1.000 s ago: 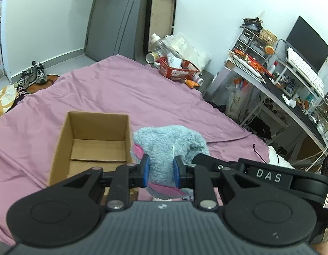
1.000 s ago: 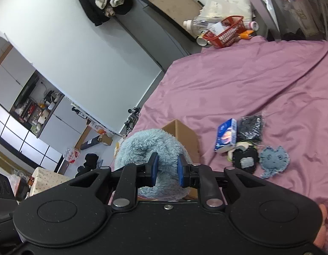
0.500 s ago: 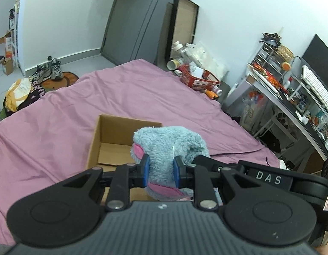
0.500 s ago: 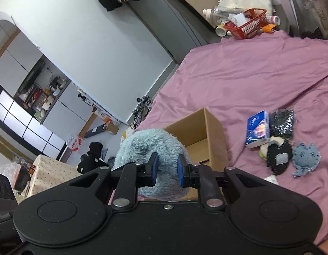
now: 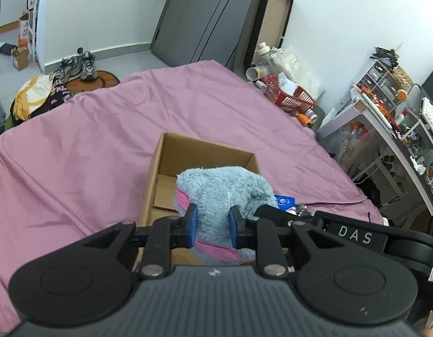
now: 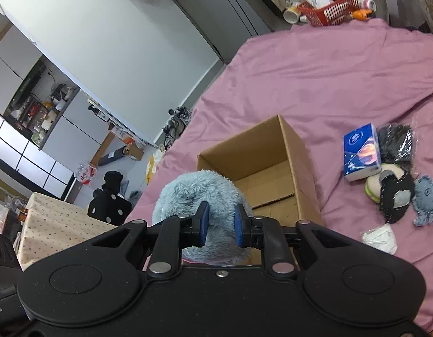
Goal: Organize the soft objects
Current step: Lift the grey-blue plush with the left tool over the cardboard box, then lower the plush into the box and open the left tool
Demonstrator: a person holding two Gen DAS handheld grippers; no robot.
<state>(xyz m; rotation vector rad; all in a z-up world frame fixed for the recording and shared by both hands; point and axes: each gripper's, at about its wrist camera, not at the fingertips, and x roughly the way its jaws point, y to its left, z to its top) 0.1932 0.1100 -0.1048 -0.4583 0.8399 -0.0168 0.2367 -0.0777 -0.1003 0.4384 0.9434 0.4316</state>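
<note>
A fluffy blue plush toy [image 5: 222,193] with pink patches hangs over the near side of an open cardboard box [image 5: 185,154] on the pink bedsheet. My left gripper [image 5: 212,226] is shut on one part of the toy. The right gripper [image 6: 218,226] is shut on the same blue plush toy [image 6: 196,193], seen beside the cardboard box [image 6: 272,151]. The box's brown floor shows bare where the toy does not cover it. The right gripper's black body, marked DAS [image 5: 354,234], lies to the right of the toy in the left wrist view.
Right of the box lie a blue tissue pack [image 6: 361,151], a dark sparkly pouch [image 6: 397,143], a black and cream soft item [image 6: 393,196], a small grey-blue plush [image 6: 428,199] and a white wad [image 6: 380,237]. A red basket [image 5: 289,97] and a cluttered desk [image 5: 396,129] flank the bed.
Both grippers have carried the blue toy sideways and lower toward the box. The toy, first beside the box, now hangs over its near side. Both grips are unchanged.
</note>
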